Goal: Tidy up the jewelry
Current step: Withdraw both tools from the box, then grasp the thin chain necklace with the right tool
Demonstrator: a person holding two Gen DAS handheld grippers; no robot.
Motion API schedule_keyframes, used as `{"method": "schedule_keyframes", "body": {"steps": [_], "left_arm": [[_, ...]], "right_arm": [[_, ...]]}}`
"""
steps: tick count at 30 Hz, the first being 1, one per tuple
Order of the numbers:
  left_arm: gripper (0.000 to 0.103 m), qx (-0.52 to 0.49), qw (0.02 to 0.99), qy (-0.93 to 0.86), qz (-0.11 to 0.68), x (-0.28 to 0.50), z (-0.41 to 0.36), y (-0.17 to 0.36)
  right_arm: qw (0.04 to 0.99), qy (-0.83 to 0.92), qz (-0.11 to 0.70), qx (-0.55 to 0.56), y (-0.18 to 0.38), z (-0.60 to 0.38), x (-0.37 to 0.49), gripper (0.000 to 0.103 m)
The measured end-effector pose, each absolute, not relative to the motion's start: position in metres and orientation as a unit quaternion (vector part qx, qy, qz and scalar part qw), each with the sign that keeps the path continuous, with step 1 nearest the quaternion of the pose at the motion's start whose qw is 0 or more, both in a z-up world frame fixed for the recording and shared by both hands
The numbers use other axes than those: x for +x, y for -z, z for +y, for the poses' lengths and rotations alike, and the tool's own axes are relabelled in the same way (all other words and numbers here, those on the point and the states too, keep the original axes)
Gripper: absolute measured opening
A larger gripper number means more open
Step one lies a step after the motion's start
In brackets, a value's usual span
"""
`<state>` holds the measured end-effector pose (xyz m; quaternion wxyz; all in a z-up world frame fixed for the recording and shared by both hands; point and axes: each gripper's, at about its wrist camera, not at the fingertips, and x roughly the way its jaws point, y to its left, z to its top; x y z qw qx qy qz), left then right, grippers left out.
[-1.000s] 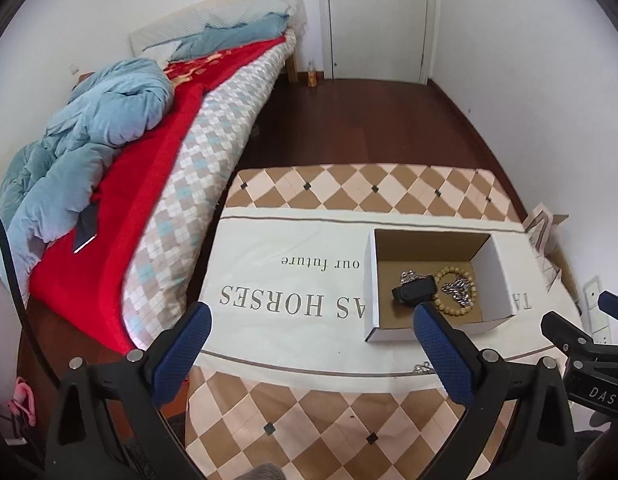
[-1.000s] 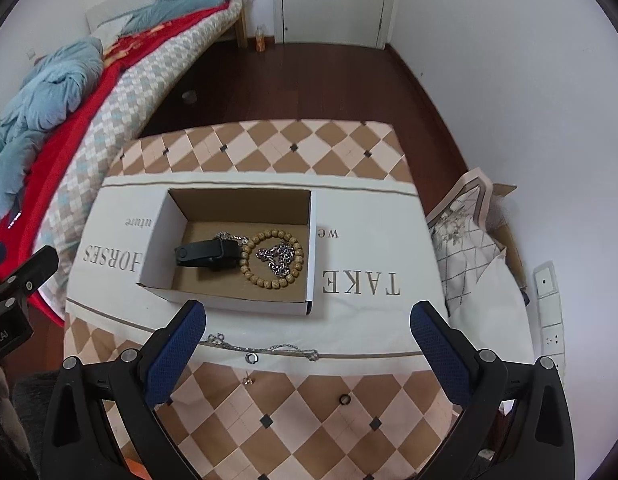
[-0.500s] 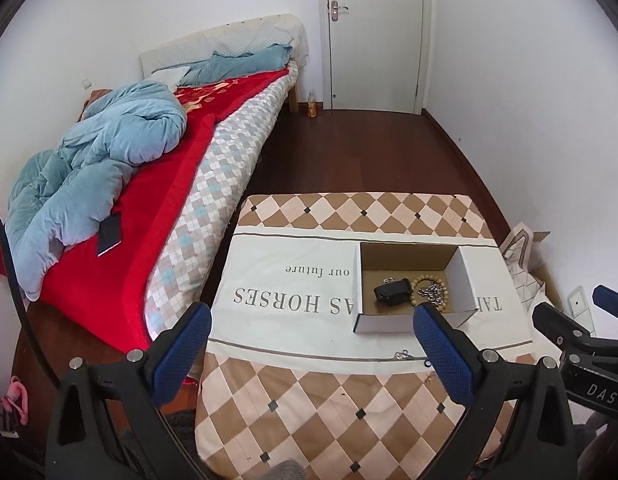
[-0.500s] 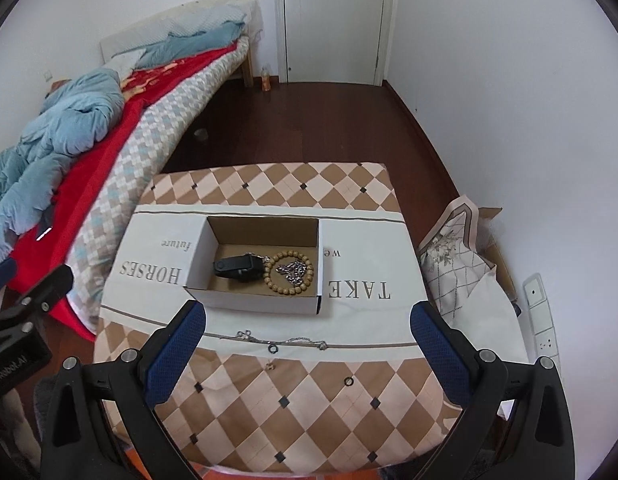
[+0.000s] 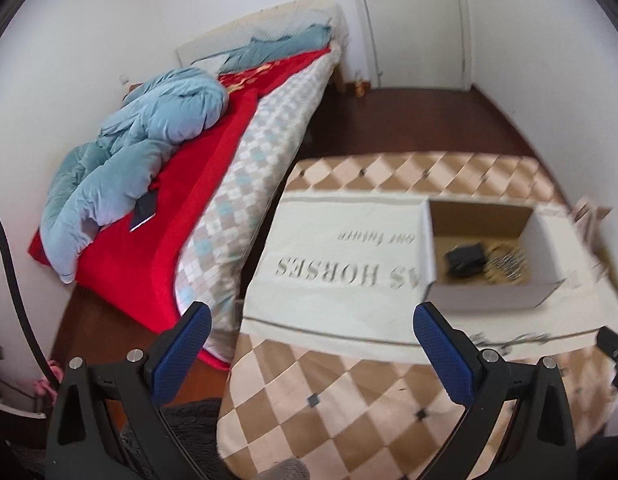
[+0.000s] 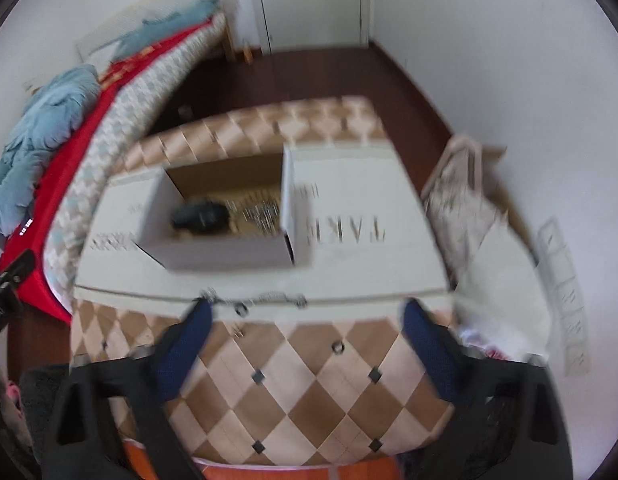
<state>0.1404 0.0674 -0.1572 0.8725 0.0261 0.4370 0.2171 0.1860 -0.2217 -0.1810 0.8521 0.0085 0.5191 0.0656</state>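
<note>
Both tongs, left and right, spread apart and empty above the surface, near the box and chain.

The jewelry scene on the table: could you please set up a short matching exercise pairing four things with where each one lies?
Things:
1. black item
2. silver chain
3. small ring
4. phone

Places:
A. on the checkered cloth, alone, nearer the right gripper than the chain
B. on the red bedspread, beside the blue duvet
C. inside the cardboard box, at its left side in the right wrist view
D. stretched along the near edge of the white printed cloth, outside the box

Pairs: 1-C, 2-D, 3-A, 4-B
</note>
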Motion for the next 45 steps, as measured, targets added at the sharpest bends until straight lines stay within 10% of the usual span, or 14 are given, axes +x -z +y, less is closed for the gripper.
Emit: {"method": "schedule_keyframes", "body": {"steps": [11, 17, 45], "left_arm": [[0.103, 0.041, 0.828, -0.240, 0.506, 0.167, 0.077, 0.229], [0.103, 0.027, 0.817, -0.250, 0.519, 0.172, 0.089, 0.241], [0.093, -0.018, 0.819, -0.014, 0.573, 0.186, -0.065, 0.283]], "right_arm": [[0.825, -0.087, 0.557, 0.041, 0.278, -0.217, 0.226, 0.067], [0.830, -0.096, 0.548, -0.024, 0.294, -0.190, 0.229, 0.012], [0.840, -0.045, 0.532, 0.093, 0.258, -0.314, 0.206, 0.012]]}}
